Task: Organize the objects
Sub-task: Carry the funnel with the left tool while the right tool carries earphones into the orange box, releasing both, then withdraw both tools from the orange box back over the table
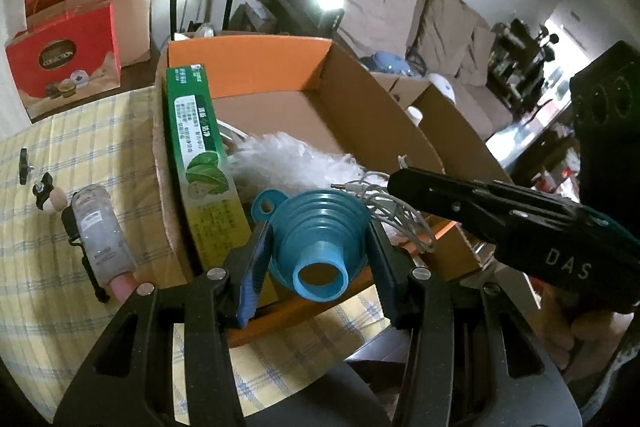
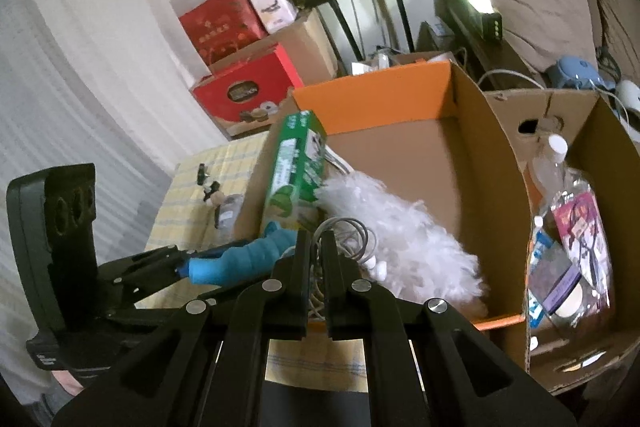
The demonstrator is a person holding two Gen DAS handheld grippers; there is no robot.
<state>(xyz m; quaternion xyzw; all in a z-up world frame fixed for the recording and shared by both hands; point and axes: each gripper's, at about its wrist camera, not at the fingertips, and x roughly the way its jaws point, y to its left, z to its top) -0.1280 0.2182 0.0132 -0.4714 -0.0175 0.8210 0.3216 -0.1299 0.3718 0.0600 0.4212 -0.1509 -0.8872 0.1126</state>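
Between the left gripper (image 1: 316, 259) pads: blue collapsible funnel (image 1: 316, 239), clamped across its ribbed cone, spout toward the camera, hanging over the near edge of the orange-lined cardboard box (image 1: 248, 61). Looks light, soft silicone; rings may fold under squeeze, so the widest ring is the better hold. Right gripper (image 2: 316, 243) is clenched on a thin white coiled cable (image 2: 352, 231), limp and snag-prone, beside the white feather duster (image 2: 400, 227) inside the box.
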